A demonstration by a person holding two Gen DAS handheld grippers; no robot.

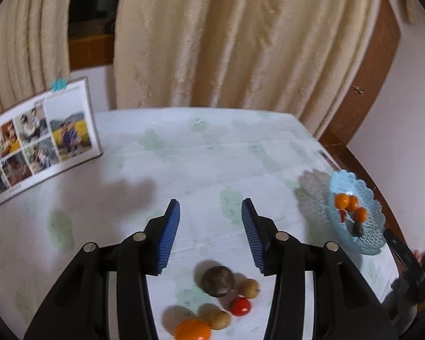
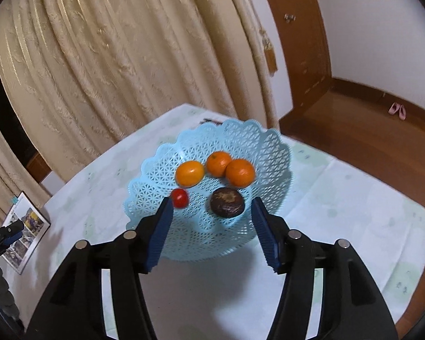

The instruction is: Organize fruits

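Note:
A light blue lattice basket holds three oranges, a small red tomato and a dark brown fruit. My right gripper hovers open over its near side, nothing between its blue pads. In the left wrist view my left gripper is open above the cloth, empty. Below it on the table lie a dark brown fruit, two small tan fruits, a red tomato and an orange. The same basket sits at the right edge.
A photo calendar stands at the table's far left. Cream curtains hang behind the table. The table wears a white cloth with pale green prints. A wooden floor lies beyond the right edge.

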